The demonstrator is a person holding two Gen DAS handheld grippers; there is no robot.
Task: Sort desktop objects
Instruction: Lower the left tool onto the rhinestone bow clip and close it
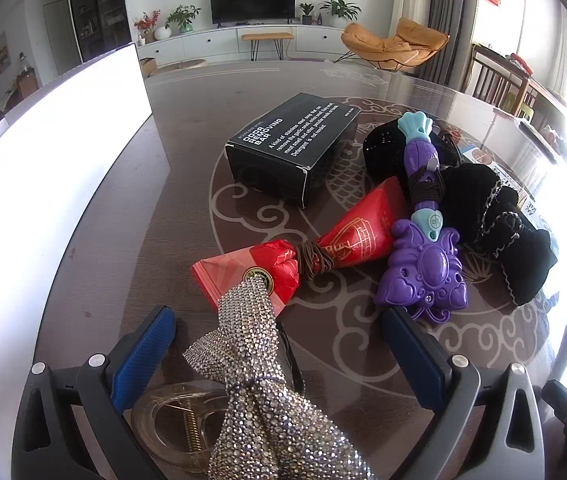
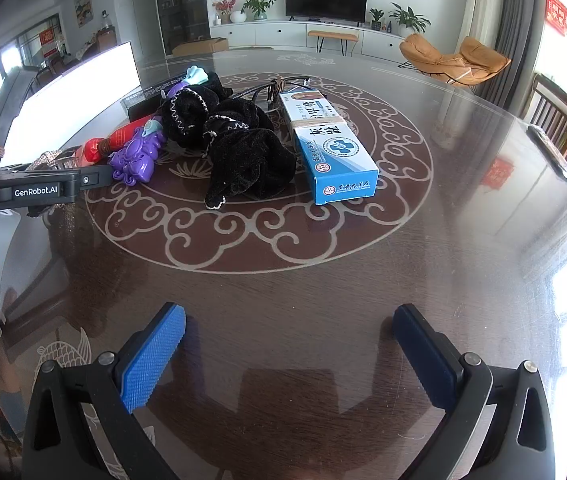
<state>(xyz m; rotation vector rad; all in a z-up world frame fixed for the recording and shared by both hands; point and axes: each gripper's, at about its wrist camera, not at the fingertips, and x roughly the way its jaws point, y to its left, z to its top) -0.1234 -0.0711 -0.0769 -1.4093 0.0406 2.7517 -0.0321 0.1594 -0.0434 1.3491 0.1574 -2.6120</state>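
left wrist, open left gripper point(image 1: 279, 344) over rhinestone bow point(image 1: 251, 344), perhaps touching

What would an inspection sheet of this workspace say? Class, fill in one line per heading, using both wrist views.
Surface: dark glossy table with a pale swirl pattern.
Job's things: black box, red tube, purple toy, black velvet cloth, blue-white carton, rhinestone bow clip.
Clutter: white bin at the left.
Grippers: left gripper jaws open around the bow clip, not closed on it; right gripper open, empty.
Cables: dark cord behind the carton.
Surroundings: television, orange chair, plants.
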